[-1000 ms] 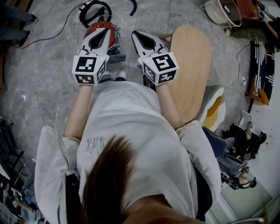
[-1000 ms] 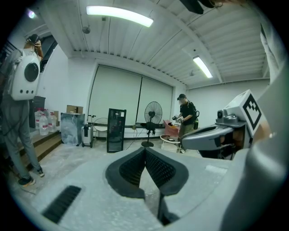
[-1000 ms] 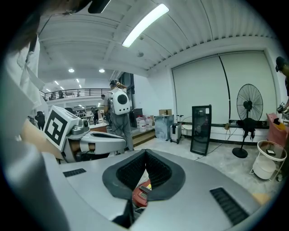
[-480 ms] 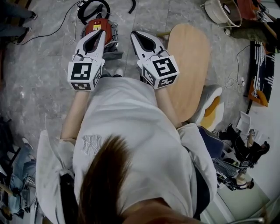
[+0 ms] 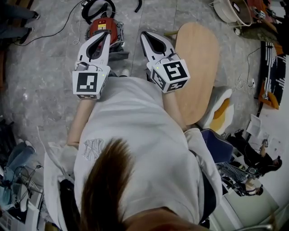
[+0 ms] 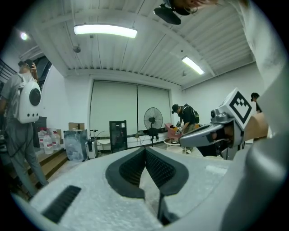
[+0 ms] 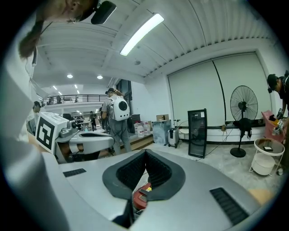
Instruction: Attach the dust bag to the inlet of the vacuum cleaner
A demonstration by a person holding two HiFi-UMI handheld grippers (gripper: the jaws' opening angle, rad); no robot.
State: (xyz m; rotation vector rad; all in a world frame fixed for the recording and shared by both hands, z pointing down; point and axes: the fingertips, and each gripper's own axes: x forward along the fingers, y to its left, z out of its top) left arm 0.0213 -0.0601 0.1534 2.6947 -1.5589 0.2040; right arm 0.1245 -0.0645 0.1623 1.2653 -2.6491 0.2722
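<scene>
The vacuum cleaner was red, its hose black. The left gripper and the right gripper were pale grey, black-lined inside, their cubes patterned black on white. The table was light wood, the floor mottled grey, the person's shirt white.

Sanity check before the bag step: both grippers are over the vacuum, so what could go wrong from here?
1. The left gripper and right gripper are both shut and empty; reaching down like that may just shove parts of the vacuum cleaner instead of gripping.
2. The hose lies looped on the floor by the vacuum cleaner; it could snag a gripper or a foot.
3. The wooden table sits close beside the right gripper; a swing that way may hit it.
</scene>
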